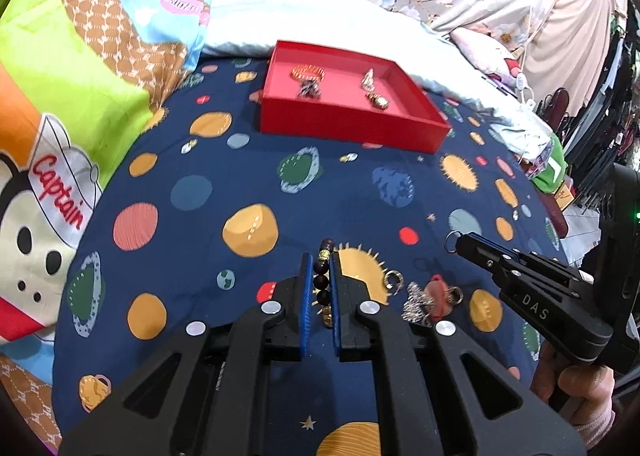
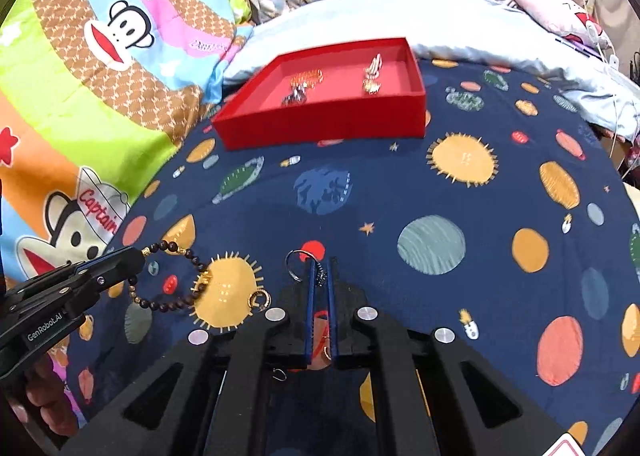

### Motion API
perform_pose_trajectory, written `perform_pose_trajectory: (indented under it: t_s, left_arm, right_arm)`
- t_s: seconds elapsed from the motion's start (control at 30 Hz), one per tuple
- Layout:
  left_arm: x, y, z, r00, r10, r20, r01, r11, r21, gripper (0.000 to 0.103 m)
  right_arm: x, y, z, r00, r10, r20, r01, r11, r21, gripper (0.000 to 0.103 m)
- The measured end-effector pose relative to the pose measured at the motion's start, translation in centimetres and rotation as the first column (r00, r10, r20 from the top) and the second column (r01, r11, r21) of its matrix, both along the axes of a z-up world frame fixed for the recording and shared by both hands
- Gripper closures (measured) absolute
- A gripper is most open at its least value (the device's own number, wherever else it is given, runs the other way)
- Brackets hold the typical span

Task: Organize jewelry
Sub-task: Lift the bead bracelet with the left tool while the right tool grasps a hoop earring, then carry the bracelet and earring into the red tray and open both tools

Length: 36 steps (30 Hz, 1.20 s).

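In the left wrist view, the left gripper (image 1: 321, 288) is seen w/ jaws nearly closed on a dark bead bracelet (image 1: 322, 284), only a short run of beads being shown betw. the blue pads; the full loop, hanging off the tip and draped over the bedsheet (image 2: 400, 192), is revealed only in the right wrist view, where the bracelet (image 2: 168, 280) is seen from the side. The right gripper (image 2: 321, 276) is seen w/ jaws almost shut on a small dark charm attached to a metal key ring (image 2: 298, 265); in the left view the same ring (image 1: 452, 242) is seen projecting from the tip of the right gripper (image 1: 466, 244). A silver piece and a red charm (image 1: 434, 292) lying just right of the left gripper are shown clearly only in the left view; a gold ring (image 2: 259, 300) is seen on a yellow sun print in both. A red tray (image 1: 348, 128) is placed further back on the bed, holding approx. four pieces: an orange-gold bangle (image 1: 307, 73), a dark cluster in front of it, and two silver/gold items at right; exact types cannot be told. The surface is a navy planet-print sheet; a cartoon monkey quilt (image 2: 100, 68) is piled at left, a pale blue blanket and floral fabric behind.
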<state>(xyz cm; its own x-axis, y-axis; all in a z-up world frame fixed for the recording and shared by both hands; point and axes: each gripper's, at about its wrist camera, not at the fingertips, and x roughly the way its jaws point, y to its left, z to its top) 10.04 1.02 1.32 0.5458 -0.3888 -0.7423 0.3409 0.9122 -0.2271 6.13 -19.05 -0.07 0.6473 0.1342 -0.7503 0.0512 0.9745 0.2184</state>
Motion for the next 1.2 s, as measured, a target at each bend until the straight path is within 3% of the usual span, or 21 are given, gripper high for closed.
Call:
perform_pose_trajectory:
  t_s: [0.47,0.83,1.03,1.2]
  left_arm:
    - [1.1,-2.0,5.4,0.993,-0.047,0.106,0.050,0.998,-0.025,0.096]
    - [10.3,-6.0,10.2,0.976,-0.057,0.209,0.074,0.994,-0.075,0.096]
    - [16.0,-8.5,8.5,0.987,-0.083,0.134,0.100,0.987,-0.127,0.096]
    - [19.3,-9.6,4.7,0.996,-0.074,0.045,0.079,0.989,-0.124,0.096]
  right_arm:
    - [0.6,-1.4,3.6,0.996,0.017,0.085,-0.017,1.000,-0.001,0.098]
    - [10.6,-5.4,6.9,0.990,0.002,0.144,-0.008,0.999,0.042,0.098]
    - [16.5,-5.8,4.9,0.996,0.003,0.090,-0.007,0.999,0.051,0.098]
    - [18.7,-6.0,1.8,1.000,0.004,0.029,-0.005,0.999,0.042,0.098]
